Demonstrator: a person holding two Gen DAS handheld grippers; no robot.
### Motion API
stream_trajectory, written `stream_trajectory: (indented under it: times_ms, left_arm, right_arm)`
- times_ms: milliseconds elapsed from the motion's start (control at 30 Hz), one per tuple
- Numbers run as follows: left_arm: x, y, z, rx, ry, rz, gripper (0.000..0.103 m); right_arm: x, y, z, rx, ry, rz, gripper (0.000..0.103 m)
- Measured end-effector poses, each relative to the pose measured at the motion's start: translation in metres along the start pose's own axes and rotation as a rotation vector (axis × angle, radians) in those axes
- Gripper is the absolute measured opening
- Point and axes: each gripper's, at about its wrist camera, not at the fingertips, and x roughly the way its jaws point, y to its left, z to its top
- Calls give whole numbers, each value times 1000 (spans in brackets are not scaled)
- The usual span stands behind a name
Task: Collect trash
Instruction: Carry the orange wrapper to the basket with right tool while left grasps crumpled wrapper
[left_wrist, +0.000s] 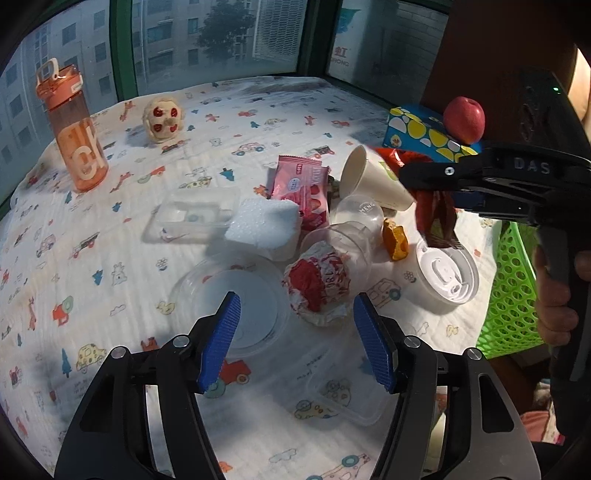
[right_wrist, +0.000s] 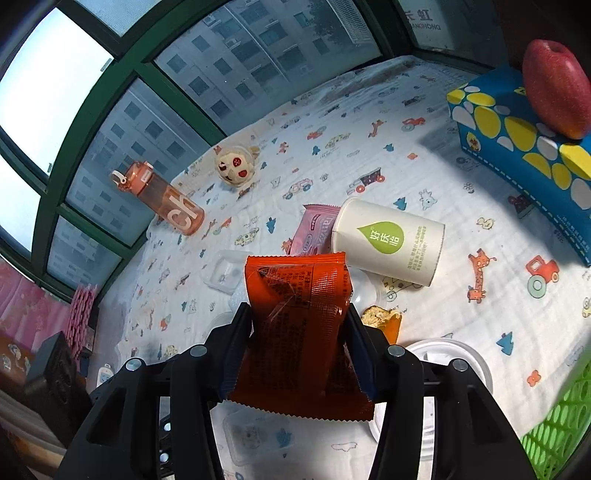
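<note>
Your right gripper (right_wrist: 299, 332) is clamped on an orange-red snack wrapper (right_wrist: 301, 325), held above the printed cloth (left_wrist: 110, 229) near the white lidded tub (left_wrist: 445, 275) and green basket (left_wrist: 511, 291). Your left gripper (left_wrist: 295, 343) hangs wide apart, holding nothing, over a crumpled red-and-white wrapper (left_wrist: 319, 286). Farther off lie a tipped paper cup (right_wrist: 388, 240) and pink packet (left_wrist: 301, 188).

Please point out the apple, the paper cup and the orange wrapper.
apple (right_wrist: 557, 88), right wrist view, red side.
paper cup (right_wrist: 388, 240), right wrist view, printed side wall.
orange wrapper (right_wrist: 299, 332), right wrist view, middle.
</note>
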Motion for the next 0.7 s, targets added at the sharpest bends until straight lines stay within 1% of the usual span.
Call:
stream_trajectory:
  times_ms: [33, 200, 333, 367, 500, 567, 700]
  left_arm:
    - [4, -1, 2, 0, 7, -14, 63]
    - [23, -7, 9, 21, 36, -38, 63]
    - [34, -6, 13, 3, 63, -71, 62]
    - [37, -5, 13, -2, 70, -81, 58]
    - [43, -1, 14, -15, 78, -89, 50]
    - [43, 2, 14, -24, 75, -99, 44]
    - [41, 6, 13, -38, 74, -100, 37]
  right_arm:
    - [-7, -1, -1, 2, -11, 2, 49]
    - [-42, -7, -10, 19, -55, 12, 49]
    - [-64, -16, -22, 42, -83, 10, 49]
    - [-70, -18, -26, 48, -87, 8, 49]
    - [-86, -28, -44, 71, -96, -11, 49]
    - [-94, -32, -53, 81, -102, -23, 49]
    - [-109, -42, -71, 106, -115, -53, 49]
